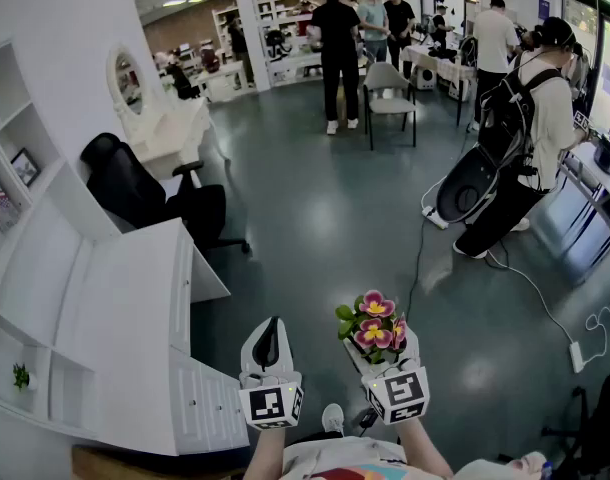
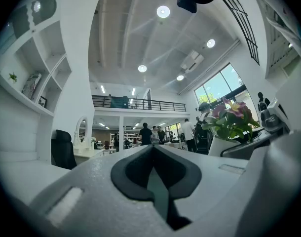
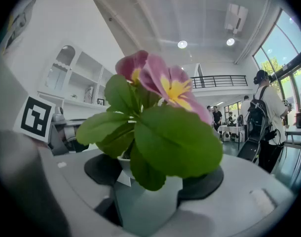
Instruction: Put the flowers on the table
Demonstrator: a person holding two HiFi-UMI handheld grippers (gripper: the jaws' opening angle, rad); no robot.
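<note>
A small white pot of pink flowers with green leaves sits between the jaws of my right gripper, held upright over the grey floor. In the right gripper view the pot fills the gap between the dark pads, and the flowers block most of the view. My left gripper is beside it on the left, shut with nothing in it. In the left gripper view its jaws meet, and the flowers show at the right. A white desk stands at my left.
A black office chair stands by the desk, with a white dressing table and oval mirror behind it. Shelves line the left wall. Several people stand farther off. A grey chair and floor cables lie ahead.
</note>
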